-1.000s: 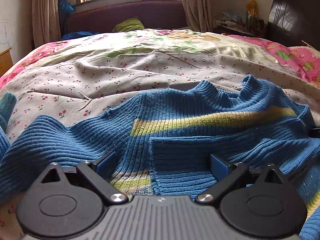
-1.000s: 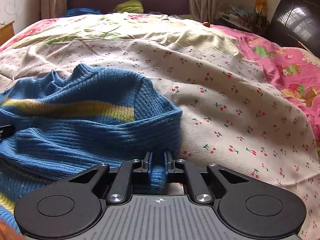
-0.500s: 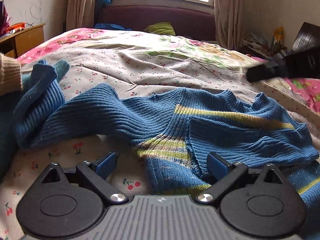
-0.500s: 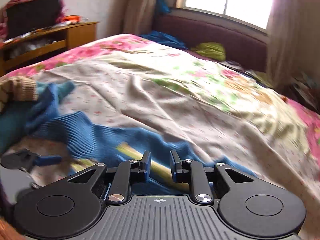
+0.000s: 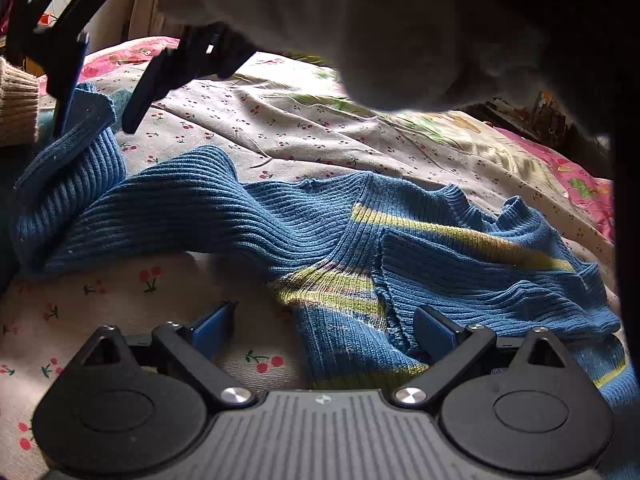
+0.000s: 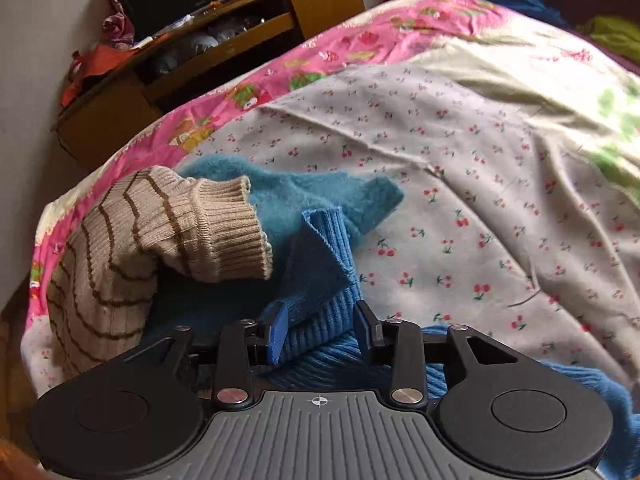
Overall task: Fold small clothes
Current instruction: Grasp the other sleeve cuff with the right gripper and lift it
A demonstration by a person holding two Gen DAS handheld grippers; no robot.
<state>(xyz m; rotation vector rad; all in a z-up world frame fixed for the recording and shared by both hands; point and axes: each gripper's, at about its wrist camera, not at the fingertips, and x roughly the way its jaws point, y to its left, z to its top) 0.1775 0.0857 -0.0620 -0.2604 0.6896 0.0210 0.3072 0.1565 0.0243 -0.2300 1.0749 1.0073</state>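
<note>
A blue ribbed sweater (image 5: 280, 220) with yellow stripes lies spread on the cherry-print sheet (image 5: 320, 140). My left gripper (image 5: 322, 326) stands open low over its hem, with the hem edge and bare sheet between the fingers and nothing pressed. The sweater's long sleeve runs off to the left, where its cuff (image 6: 320, 248) stands up between the fingers of my right gripper (image 6: 320, 322). Those jaws are opening and the pads do not pinch the cuff. From the left wrist the right gripper (image 5: 94, 130) shows at the upper left, pointing down at the sleeve end.
A beige brown-striped sweater (image 6: 160, 232) and a fuzzy teal garment (image 6: 312, 188) lie just beyond the cuff near the bed's edge. A wooden cabinet (image 6: 200, 60) stands past that edge. A person's sleeve (image 5: 400, 20) fills the top of the left wrist view.
My right gripper let go of the sweater's folded right side, swung across the bed to the left sleeve's cuff, and its jaws widened. The arm now crosses the left wrist view.
</note>
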